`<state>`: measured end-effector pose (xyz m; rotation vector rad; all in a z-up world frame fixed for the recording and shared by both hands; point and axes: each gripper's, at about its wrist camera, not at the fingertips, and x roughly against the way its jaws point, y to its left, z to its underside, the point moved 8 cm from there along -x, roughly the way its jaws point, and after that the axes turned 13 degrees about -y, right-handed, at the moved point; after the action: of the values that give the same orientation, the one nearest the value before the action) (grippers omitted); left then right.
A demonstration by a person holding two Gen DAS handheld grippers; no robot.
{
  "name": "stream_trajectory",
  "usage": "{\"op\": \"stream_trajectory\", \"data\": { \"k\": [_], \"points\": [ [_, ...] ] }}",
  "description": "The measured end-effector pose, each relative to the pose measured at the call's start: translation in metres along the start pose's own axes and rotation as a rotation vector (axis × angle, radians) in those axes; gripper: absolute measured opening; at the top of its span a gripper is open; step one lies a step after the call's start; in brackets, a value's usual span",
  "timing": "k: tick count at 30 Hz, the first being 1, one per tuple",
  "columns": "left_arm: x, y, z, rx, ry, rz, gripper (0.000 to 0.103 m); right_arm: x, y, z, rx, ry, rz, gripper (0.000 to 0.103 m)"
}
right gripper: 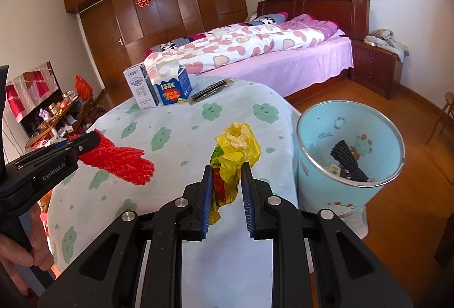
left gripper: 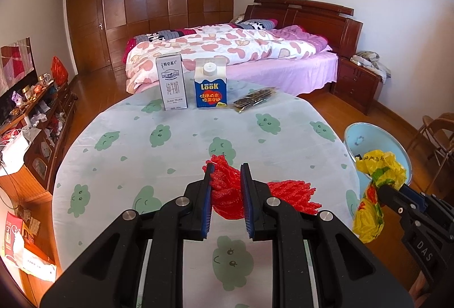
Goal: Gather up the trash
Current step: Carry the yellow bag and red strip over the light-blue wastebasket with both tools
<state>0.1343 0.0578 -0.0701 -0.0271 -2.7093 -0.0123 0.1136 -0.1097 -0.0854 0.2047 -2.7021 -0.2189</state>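
Observation:
My left gripper (left gripper: 227,169) is shut on a red foam net (left gripper: 286,194), held just above the cloud-print tablecloth (left gripper: 170,152). To its right, my right gripper (right gripper: 227,167) is shut on a crumpled yellow plastic bag (right gripper: 238,143), near the table's right edge. A light blue trash bin (right gripper: 351,194) stands on the floor right of the table with a black foam net (right gripper: 347,157) and other scraps inside. At the table's far side stand a white milk carton (left gripper: 172,83) and a blue carton (left gripper: 210,89), with a dark wrapper (left gripper: 254,99) lying beside them.
A bed (left gripper: 241,49) with a heart-print quilt lies beyond the table, with a wooden nightstand (left gripper: 357,81) to its right. A cluttered low cabinet (left gripper: 37,120) runs along the left wall. A folding chair (left gripper: 437,132) stands at the right. A hand (right gripper: 17,248) grips the left tool's handle.

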Motion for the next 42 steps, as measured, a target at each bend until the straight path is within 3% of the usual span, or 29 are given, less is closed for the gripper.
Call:
{"op": "stream_trajectory", "data": {
  "k": [22,42],
  "points": [
    [-0.008,-0.03,-0.008,-0.039,-0.012,0.028,0.018,0.005,-0.047,-0.009,-0.03,-0.018,0.079,0.021],
    [-0.036,-0.087,-0.021,-0.075,-0.013,0.118,0.018,0.003,-0.103,-0.012,-0.094,-0.023,0.176,0.021]
  ]
}}
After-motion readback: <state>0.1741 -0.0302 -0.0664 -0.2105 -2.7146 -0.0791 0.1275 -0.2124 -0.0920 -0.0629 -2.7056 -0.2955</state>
